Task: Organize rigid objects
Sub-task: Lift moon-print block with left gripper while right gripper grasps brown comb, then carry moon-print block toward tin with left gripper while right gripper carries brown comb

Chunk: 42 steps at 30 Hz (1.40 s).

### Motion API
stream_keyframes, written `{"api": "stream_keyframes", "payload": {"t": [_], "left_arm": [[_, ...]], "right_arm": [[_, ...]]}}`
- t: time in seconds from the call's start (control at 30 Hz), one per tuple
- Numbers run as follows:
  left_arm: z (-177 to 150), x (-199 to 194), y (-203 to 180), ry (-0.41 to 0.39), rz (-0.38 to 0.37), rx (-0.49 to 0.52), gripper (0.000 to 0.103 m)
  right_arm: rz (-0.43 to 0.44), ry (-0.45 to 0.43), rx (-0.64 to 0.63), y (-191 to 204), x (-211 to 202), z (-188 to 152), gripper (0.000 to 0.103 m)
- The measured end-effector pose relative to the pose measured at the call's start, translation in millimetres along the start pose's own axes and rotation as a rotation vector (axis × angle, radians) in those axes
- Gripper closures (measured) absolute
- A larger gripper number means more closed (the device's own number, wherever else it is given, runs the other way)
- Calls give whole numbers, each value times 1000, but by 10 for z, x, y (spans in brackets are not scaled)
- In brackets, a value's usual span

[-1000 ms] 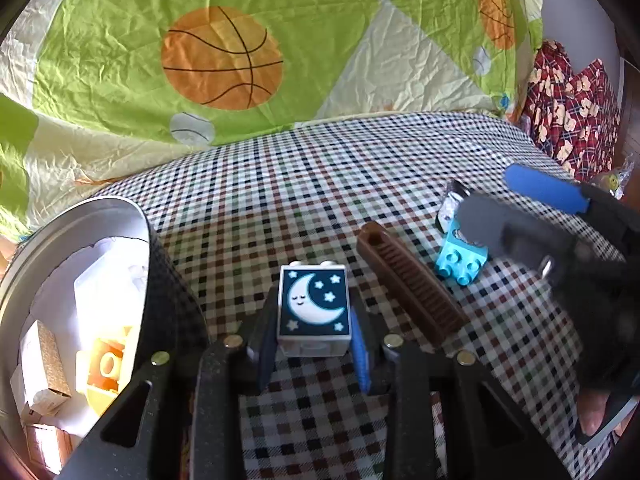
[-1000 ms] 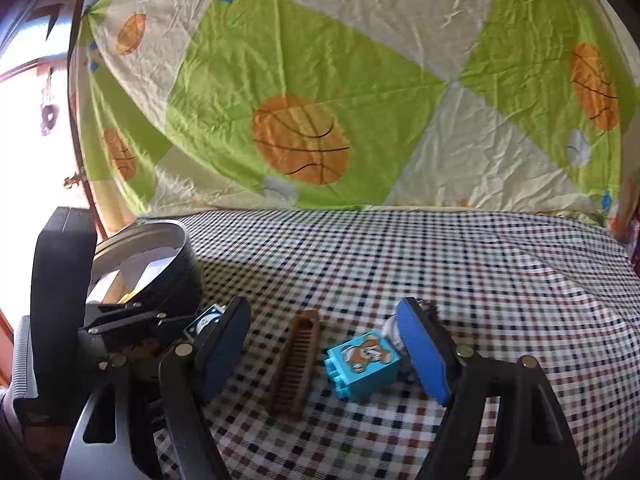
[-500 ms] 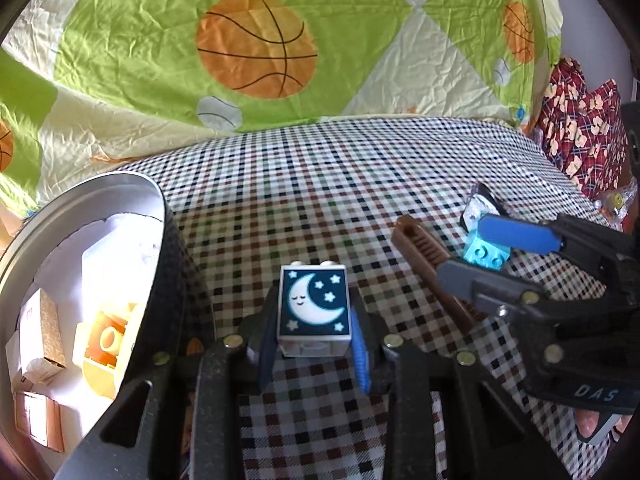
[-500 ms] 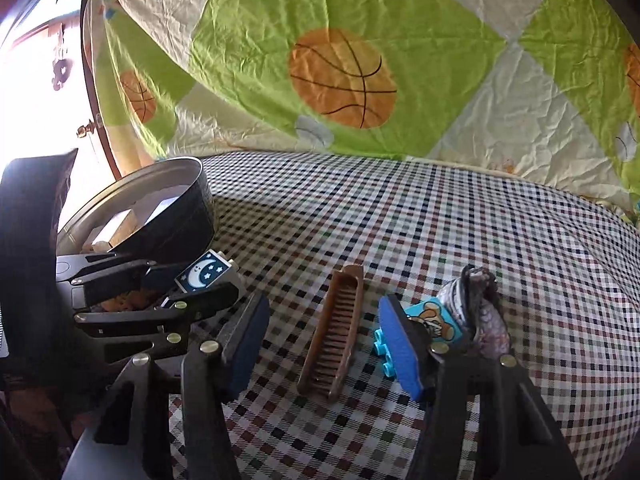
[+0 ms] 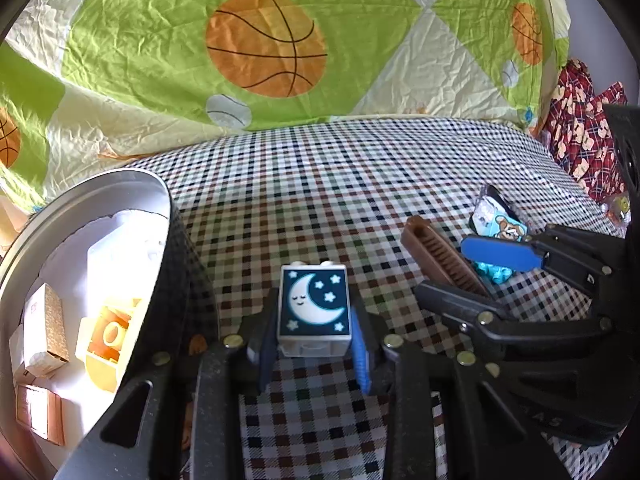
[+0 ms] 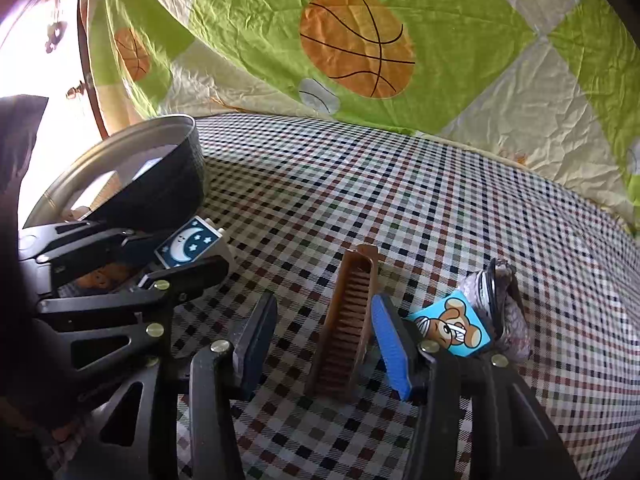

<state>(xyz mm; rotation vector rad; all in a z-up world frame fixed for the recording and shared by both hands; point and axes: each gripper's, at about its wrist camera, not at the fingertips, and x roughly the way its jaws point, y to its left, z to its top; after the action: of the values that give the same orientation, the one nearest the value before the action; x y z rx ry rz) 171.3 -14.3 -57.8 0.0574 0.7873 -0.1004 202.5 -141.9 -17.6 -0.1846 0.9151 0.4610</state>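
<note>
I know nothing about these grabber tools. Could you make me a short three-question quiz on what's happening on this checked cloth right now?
1. True or false: the left gripper is shut on the moon block.
2. Which thing lies between the fingers of the right gripper? A) the brown comb B) the bear block C) the round tin
3. Fill in: on the side of the bear block away from the comb lies a crumpled grey ____, touching it.

Key
1. True; its pads press both sides of the block.
2. A. The jaws have just been closing, with a gap left on the comb's left side.
3. wrapper, as far as one can tell.
</note>
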Motion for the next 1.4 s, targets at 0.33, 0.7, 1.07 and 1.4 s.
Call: {"api": "stream_keyframes", "payload": {"t": [0.33, 0.7, 1.07, 1.4], "left_arm": [[-11, -8, 10, 1, 8, -4, 73], [-21, -63, 9, -35, 9, -9, 73], [-41, -202, -14, -116, 47, 6, 73], [-56, -310, -19, -172, 69, 11, 73]], "right_arm": [[-13, 90, 23, -17, 218, 21, 52], [-31, -9, 33, -31, 163, -26, 76], [-71, -162, 5, 30, -89, -92, 75], [-76, -227, 1, 31, -198, -140, 75]]}}
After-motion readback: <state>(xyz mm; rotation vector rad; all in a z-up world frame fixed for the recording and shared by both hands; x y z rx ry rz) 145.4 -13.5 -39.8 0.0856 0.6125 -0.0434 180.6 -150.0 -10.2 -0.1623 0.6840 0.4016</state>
